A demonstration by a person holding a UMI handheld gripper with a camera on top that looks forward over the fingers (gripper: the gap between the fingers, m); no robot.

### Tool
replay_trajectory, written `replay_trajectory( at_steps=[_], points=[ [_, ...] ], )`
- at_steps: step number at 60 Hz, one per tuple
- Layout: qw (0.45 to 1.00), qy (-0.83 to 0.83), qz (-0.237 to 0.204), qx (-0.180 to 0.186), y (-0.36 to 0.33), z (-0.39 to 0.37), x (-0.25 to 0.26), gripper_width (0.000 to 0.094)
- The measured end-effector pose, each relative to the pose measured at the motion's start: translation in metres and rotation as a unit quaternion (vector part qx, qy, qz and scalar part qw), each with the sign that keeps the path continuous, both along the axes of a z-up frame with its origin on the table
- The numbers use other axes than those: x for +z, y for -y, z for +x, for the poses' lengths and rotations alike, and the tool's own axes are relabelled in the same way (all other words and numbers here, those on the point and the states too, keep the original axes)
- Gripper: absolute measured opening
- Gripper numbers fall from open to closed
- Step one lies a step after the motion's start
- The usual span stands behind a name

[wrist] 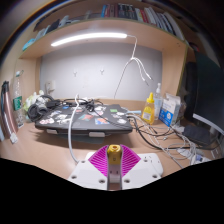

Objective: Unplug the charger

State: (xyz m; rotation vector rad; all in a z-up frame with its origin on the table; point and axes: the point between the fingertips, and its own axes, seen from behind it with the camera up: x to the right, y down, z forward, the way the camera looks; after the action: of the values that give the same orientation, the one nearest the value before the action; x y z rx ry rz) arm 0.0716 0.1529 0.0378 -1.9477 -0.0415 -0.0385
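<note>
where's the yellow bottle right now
In the gripper view, the yellow bottle stands on the desk beyond the fingers, to their right, next to a white box.

Cluttered wooden bench under a lit strip lamp, with a row of books on the shelf above, a yellow bottle just beside a white-and-blue carton, and a clear bottle standing at the far opposite end.
</note>
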Motion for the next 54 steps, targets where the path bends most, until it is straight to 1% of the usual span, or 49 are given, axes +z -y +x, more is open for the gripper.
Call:
replay_trajectory(
  at_steps=[3, 6, 9, 13, 17, 20, 25, 28, 32, 37, 41, 47, 54],
  points=[
    [1.000, -0.002, 0.014, 0.001, 0.001, 0.000, 0.014, 0.0165],
    [0.998, -0.001, 0.063, 0.001, 0.004, 0.001, 0.054, 0.0160],
    [0.994, 0.009, 0.107, -0.008, 0.010, 0.007, 0.101, 0.0159],
    [0.988, 0.011, 0.154, -0.006, 0.022, 0.012, 0.156, 0.0161],
    [0.984, 0.029, 0.176, -0.010, 0.035, 0.027, 0.191, 0.0161],
    [0.983, 0.044, 0.178, -0.020, 0.044, 0.045, 0.205, 0.0160],
    [0.987, 0.052, 0.150, -0.036, 0.050, 0.075, 0.192, 0.0160],
    [0.991, 0.049, 0.115, -0.047, 0.052, 0.095, 0.171, 0.0160],
    [0.996, 0.037, 0.056, -0.062, 0.056, 0.115, 0.123, 0.0161],
    [0.998, 0.019, -0.013, -0.061, 0.059, 0.132, 0.066, 0.0162],
    [0.996, 0.004, -0.061, -0.061, 0.058, 0.140, 0.032, 0.0167],
    [0.992, -0.014, -0.107, -0.065, 0.055, 0.152, 0.001, 0.0184],
    [0.987, -0.016, -0.152, -0.057, 0.050, 0.155, -0.022, 0.0207]
  ],
)
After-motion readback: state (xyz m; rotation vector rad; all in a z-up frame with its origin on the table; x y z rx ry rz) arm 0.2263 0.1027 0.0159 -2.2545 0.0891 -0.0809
